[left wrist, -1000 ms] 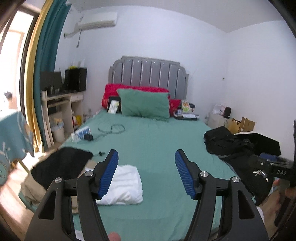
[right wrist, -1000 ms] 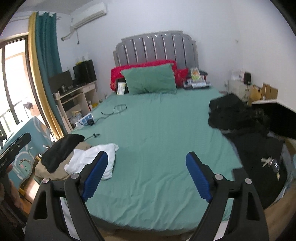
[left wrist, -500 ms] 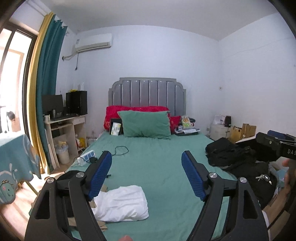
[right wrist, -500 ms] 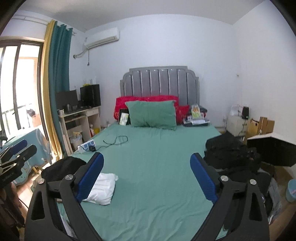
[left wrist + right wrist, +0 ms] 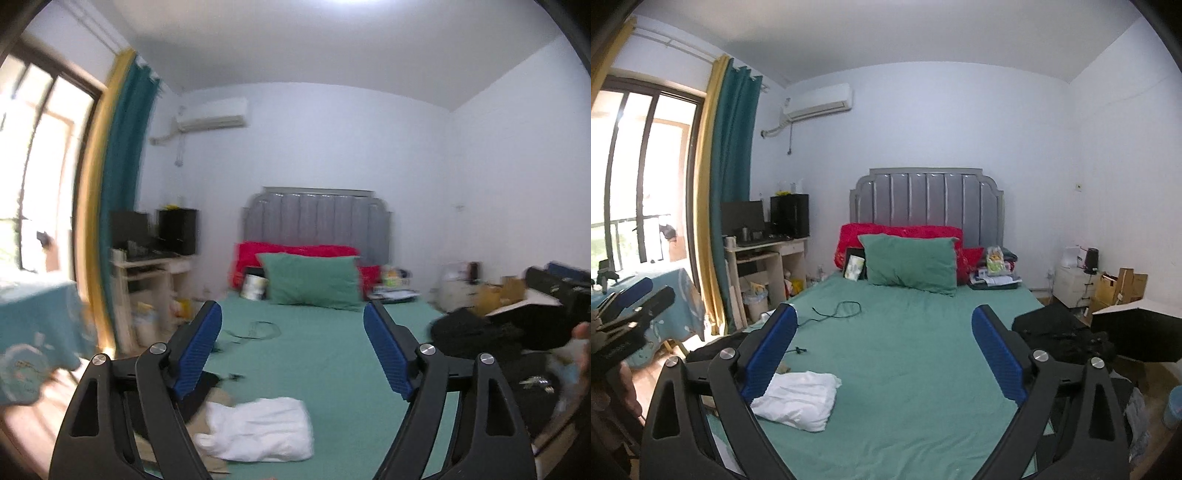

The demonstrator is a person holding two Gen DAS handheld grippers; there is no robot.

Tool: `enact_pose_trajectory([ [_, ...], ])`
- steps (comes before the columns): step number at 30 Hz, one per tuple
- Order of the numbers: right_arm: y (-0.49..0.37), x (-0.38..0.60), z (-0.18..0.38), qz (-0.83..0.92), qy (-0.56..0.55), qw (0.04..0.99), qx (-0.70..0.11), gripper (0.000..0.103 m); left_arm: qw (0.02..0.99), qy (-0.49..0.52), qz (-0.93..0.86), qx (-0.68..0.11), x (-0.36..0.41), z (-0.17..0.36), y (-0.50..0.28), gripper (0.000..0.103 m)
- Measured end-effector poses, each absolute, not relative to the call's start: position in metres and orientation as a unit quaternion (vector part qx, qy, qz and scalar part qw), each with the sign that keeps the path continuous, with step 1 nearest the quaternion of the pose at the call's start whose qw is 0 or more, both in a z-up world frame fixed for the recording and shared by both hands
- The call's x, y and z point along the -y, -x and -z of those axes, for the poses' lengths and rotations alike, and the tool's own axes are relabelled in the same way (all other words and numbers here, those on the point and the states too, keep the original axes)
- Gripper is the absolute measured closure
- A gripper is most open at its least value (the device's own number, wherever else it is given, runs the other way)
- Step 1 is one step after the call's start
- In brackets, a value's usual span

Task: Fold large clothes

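The wide bed with the green sheet [image 5: 916, 354] filled the room ahead, a grey padded headboard at its far end, and most of its surface lay bare. Along its right edge sat the heap of black clothes [image 5: 1060, 334], rumpled and, by the look of it, not yet folded. Near the front left corner lay the folded white garment [image 5: 799, 393], a soft flat bundle resting on the sheet just inside the left edge, its long axis running roughly across the bed from the left edge toward the middle. So one piece looked done and the dark pile was left, which I would judge put the job somewhere short of halfway. The left gripper [image 5: 291, 352] was held above the bed's near end, blue-padded jaws spread wide with nothing between them. The right gripper [image 5: 884, 350] was likewise empty, jaws standing far apart. A black cable [image 5: 834, 312] curled on the sheet near the green pillow [image 5: 910, 264].
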State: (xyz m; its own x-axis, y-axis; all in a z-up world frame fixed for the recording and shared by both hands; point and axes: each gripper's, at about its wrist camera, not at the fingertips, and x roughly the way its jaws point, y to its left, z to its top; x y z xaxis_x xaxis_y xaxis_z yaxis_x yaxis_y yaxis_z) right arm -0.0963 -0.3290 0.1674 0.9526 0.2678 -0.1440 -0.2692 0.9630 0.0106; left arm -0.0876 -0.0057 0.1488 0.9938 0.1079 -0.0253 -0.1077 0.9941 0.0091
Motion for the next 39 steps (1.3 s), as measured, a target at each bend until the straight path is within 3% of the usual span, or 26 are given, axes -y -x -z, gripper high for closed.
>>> enact_pose_trajectory([
  [8,0.098,0.318,-0.17,-0.163,0.001,0.985,-0.055,0.004,0.997,0.023,-0.066,-0.022,-0.003,-0.154,0.095,0.019],
  [39,0.072,0.299,-0.138,-0.198,-0.005,0.973,-0.116,0.004,0.994,0.038,-0.041,-0.09,-0.024,-0.131,0.073,0.019],
])
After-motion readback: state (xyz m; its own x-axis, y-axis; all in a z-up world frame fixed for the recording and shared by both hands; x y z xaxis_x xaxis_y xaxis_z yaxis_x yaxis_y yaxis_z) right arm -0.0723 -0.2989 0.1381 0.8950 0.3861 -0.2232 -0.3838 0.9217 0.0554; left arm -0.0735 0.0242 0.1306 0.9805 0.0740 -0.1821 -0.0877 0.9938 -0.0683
